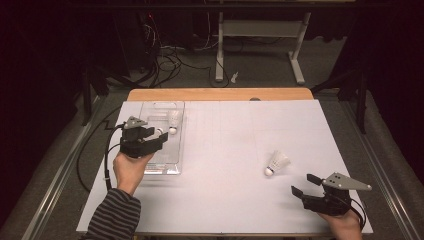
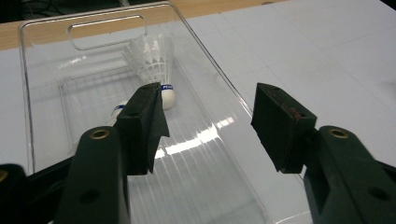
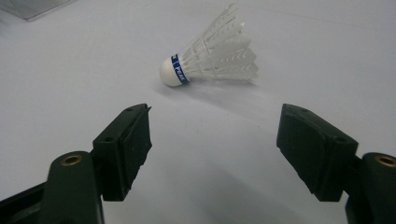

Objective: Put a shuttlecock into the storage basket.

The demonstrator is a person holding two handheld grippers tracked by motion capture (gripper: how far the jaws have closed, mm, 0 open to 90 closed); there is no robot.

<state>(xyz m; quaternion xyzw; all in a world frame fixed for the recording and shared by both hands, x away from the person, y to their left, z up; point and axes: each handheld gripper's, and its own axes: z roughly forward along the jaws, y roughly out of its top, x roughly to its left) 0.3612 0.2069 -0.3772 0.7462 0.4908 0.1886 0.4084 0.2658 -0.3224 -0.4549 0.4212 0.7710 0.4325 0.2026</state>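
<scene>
Shuttlecocks sit in a clear tray [image 1: 150, 167] under the empty, wide-jawed left gripper [image 1: 161, 138] (two there, seemingly done), while one shuttlecock [image 1: 276, 163] lies loose on the white table [image 1: 225, 200] just ahead of the right gripper [image 1: 305, 184], also wide and empty.

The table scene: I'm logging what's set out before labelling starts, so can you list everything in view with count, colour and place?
Clear tray: one, transparent plastic, left side of the table.
Shuttlecocks in the tray: two, white with blue bands; one is partly hidden behind the left gripper's jaw.
Loose shuttlecock: one, white with a blue band, lying on its side on the table's right part.
Table: one, white top with a wooden far edge.
Left gripper: one, black, jaws apart over the tray.
Right gripper: one, black, jaws apart, near the loose shuttlecock.
Striped sleeve: one, on the left forearm.
</scene>
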